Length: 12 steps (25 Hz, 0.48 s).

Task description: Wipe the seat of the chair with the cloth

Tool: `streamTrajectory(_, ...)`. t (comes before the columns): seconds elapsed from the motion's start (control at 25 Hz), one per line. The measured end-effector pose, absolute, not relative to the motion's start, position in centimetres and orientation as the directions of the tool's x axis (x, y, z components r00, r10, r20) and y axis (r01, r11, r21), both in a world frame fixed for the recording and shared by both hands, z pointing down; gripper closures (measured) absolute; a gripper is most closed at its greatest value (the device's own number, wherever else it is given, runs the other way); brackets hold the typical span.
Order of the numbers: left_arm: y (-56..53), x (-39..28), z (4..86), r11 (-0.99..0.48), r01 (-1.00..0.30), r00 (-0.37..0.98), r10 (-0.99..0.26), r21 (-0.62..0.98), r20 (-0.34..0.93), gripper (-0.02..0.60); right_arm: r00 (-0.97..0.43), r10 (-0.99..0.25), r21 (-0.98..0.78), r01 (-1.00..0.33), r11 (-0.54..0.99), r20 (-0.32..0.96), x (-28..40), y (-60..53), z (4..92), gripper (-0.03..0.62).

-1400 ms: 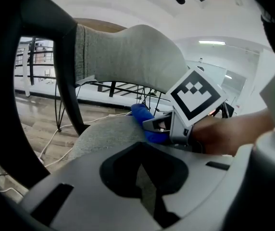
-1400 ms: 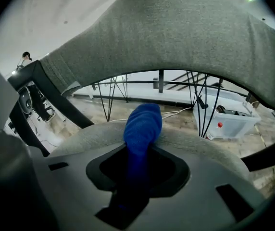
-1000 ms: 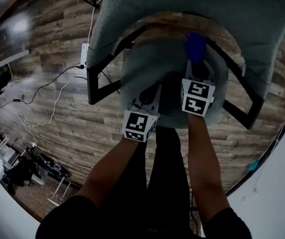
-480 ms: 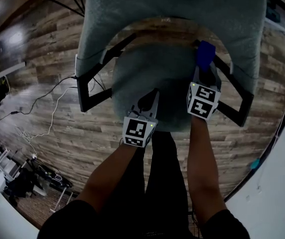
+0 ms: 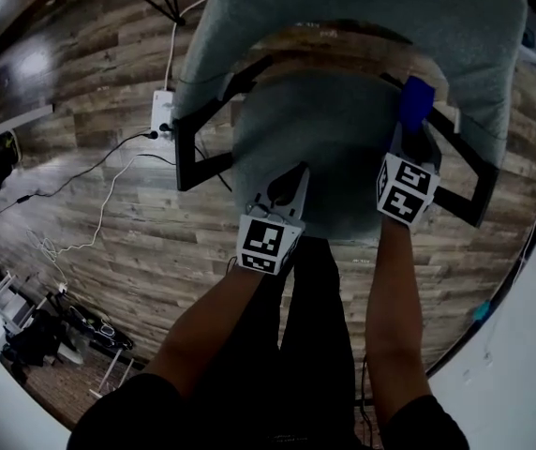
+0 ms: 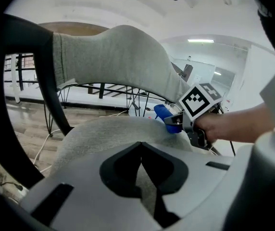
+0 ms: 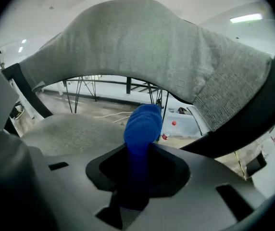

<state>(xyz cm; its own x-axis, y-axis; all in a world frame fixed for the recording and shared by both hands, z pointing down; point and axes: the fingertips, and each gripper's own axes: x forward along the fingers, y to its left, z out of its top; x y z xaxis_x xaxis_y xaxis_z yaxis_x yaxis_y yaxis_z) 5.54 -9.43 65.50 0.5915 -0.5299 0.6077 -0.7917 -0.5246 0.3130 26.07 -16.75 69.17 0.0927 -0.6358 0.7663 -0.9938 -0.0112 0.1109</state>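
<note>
Head view, cloth (image 5: 418, 102) beside armrest (image 5: 466, 160), power strip (image 5: 163, 111) on floor (image 5: 90, 73)

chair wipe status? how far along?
Done: the cloth is picked up, clamped in the right gripper. In hand: it is at the right rear edge of the seat. The left gripper is shut, empty, over the front edge. Left: unclear; the seat shows no marks telling wiped from unwiped.

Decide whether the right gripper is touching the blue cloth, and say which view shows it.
Touching: the right gripper view shows the right gripper clamped on the blue cloth.
</note>
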Motion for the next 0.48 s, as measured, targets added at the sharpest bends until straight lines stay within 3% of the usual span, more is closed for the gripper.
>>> streamTrajectory(0.48, -6.6, -2.1, 65.5, -0.43, -0.846, 0.527, -0.582, 0.316, 0.62, 0.575, -0.157, -0.648, -0.06, -0.984, 0.169, 0.745, 9.8, -14.1, 68.0, 0.487)
